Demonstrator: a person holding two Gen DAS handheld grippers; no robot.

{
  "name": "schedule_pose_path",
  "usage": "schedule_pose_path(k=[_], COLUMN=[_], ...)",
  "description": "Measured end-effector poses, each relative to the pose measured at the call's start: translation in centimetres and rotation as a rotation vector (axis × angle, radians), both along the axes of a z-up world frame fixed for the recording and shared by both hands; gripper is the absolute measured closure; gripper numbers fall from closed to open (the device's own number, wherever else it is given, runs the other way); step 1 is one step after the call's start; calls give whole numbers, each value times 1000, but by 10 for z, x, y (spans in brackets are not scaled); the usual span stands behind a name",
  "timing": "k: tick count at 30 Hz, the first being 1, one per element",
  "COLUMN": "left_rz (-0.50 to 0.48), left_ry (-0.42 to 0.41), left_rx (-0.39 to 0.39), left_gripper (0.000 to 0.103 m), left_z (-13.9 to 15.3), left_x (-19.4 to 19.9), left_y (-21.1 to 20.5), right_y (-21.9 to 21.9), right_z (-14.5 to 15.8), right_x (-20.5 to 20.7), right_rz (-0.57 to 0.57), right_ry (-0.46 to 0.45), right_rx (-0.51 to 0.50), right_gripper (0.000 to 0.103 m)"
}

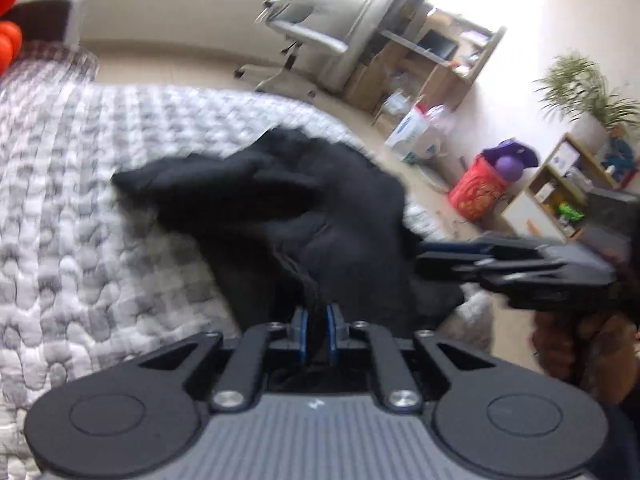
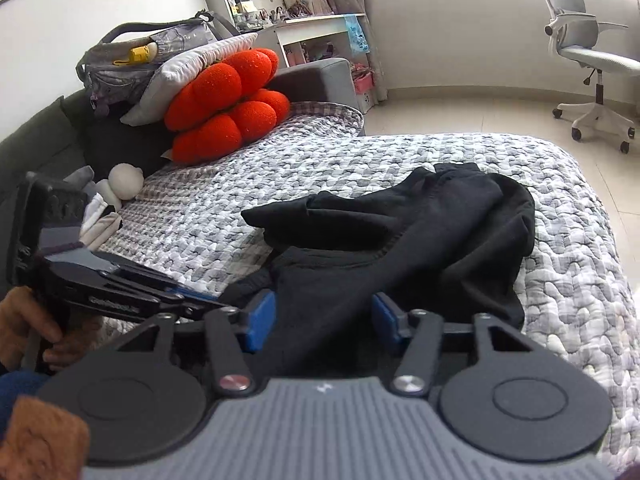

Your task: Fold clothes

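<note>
A crumpled black garment lies on the grey-and-white quilted bed. My left gripper is shut on a bunched edge of it, the blue pads close together with cloth pinched between them. Seen from the right wrist, the left gripper comes in from the left to the garment's near edge. My right gripper has its blue pads well apart, with black cloth lying between them and spreading past the right finger. In the left wrist view the right gripper reaches the cloth from the right.
An orange cushion, a pillow and a grey bag sit at the bed's head. A white office chair stands on the floor beyond the bed. A red bin, shelves and a plant stand past the bed's edge.
</note>
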State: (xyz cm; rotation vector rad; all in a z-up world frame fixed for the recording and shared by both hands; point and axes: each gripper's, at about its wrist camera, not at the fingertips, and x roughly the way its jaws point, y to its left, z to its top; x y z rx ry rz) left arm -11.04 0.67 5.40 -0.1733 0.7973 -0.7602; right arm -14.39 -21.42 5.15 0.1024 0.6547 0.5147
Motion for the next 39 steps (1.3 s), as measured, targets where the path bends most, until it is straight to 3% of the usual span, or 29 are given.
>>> schedule_pose_path(k=[3, 8, 12, 14, 17, 20, 23, 26, 27, 28, 29, 30, 35, 39], left_rz=[-66, -242, -331, -356, -388, -416, -418, -403, -397, -395, -391, -384, -291, -257], left_ry=[-49, -62, -35, -25, -1, 19, 15, 3, -1, -6, -15, -31, -74, -112], left_rx=[-61, -114, -67, -31, -32, -21, 13, 9, 5, 1, -1, 5, 33, 106], left_gripper=[94, 94, 93, 93, 93, 93, 93, 91, 84, 78, 66, 60, 60, 60], left_z=[24, 36, 28, 25, 20, 14, 11, 13, 14, 16, 18, 20, 30, 36], left_x=[-12, -9, -2, 0, 5, 7, 7, 5, 5, 4, 3, 2, 19, 42], left_y=[-8, -40, -75, -87, -94, -99, -105, -99, -95, -91, -86, -79, -50, -66], right_y=[-4, -26, -51, -59, -69, -78, -71, -61, -59, -58, -61, -65, -102, -125], right_z=[1, 6, 5, 3, 3, 3, 11, 12, 8, 4, 0, -3, -6, 5], right_x=[-6, -16, -18, -15, -14, -8, -1, 5, 6, 6, 4, 1, -32, -66], right_rz=[4, -6, -70, -96, -119, -96, -50, -37, -36, -32, -45, -65, -217, -289], right_ry=[2, 41, 96, 131, 147, 164, 172, 186, 198, 212, 208, 197, 113, 46], right_rx=[33, 222, 375, 401, 433, 525, 472, 375, 356, 347, 328, 305, 187, 94], right_gripper=[68, 66, 61, 54, 53, 48, 44, 47, 70, 86, 96, 96, 96, 97])
